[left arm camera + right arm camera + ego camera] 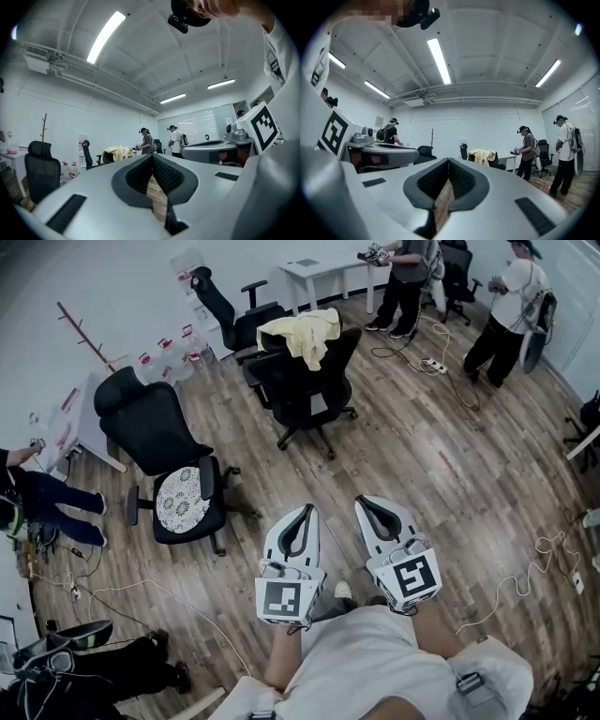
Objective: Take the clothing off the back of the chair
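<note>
A pale yellow garment (305, 333) hangs over the back of a black office chair (309, 390) in the middle of the room. It shows small in the left gripper view as the garment (117, 153) and in the right gripper view as the garment (483, 155). My left gripper (306, 513) and right gripper (367, 503) are held side by side, level, well short of the chair, pointing toward it. Both are shut with nothing between the jaws; the left gripper (152, 156) and right gripper (448, 161) show their tips meeting.
A second black chair (169, 460) with a patterned seat cushion stands at left, a third chair (225, 310) behind. White tables (323, 273) line the far wall. Two people (506, 306) stand at back right. Cables (450, 371) trail over the wooden floor.
</note>
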`<control>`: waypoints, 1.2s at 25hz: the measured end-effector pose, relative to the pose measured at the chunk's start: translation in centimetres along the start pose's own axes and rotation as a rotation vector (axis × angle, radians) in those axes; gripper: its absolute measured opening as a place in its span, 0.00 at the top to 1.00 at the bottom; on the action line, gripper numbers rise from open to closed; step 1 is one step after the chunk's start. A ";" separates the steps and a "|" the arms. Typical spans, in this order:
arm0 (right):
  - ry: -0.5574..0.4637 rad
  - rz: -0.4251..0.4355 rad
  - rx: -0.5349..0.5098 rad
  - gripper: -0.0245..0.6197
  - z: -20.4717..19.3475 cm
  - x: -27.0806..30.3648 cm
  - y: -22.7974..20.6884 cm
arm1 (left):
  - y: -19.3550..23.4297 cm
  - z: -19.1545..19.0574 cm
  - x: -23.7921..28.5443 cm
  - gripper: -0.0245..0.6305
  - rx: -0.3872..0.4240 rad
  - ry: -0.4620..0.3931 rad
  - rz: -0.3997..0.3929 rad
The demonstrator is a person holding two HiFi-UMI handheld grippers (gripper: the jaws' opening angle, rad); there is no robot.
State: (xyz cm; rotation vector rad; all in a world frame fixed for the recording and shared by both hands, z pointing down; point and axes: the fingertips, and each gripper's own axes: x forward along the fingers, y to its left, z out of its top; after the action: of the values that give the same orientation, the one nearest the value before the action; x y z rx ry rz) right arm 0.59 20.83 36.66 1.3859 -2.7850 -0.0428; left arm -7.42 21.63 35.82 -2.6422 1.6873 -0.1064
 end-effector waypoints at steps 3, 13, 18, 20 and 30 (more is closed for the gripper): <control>0.000 -0.009 0.000 0.93 0.1 0.8 -0.2 | 0.5 -0.4 0.6 0.93 0.000 -0.014 -0.023; 0.013 -0.026 0.000 0.93 -0.3 3.2 -1.9 | 2.1 -0.5 3.3 0.93 -0.014 -0.005 -0.025; 0.018 -0.013 0.001 0.93 -0.7 4.6 -3.6 | 2.4 -0.9 5.4 0.93 -0.016 -0.006 -0.022; 0.019 -0.006 0.004 0.93 -0.9 5.1 -4.5 | 2.5 -0.9 6.3 0.93 -0.017 -0.004 -0.012; 0.010 0.030 0.014 0.93 -1.2 8.7 -9.4 | 3.1 -0.7 11.9 0.93 -0.006 -0.007 0.023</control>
State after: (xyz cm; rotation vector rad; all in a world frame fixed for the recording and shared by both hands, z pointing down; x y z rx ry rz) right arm 2.89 8.22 37.61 1.3430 -2.8031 -0.0164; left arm -5.31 9.60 37.07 -2.6240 1.7180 -0.0924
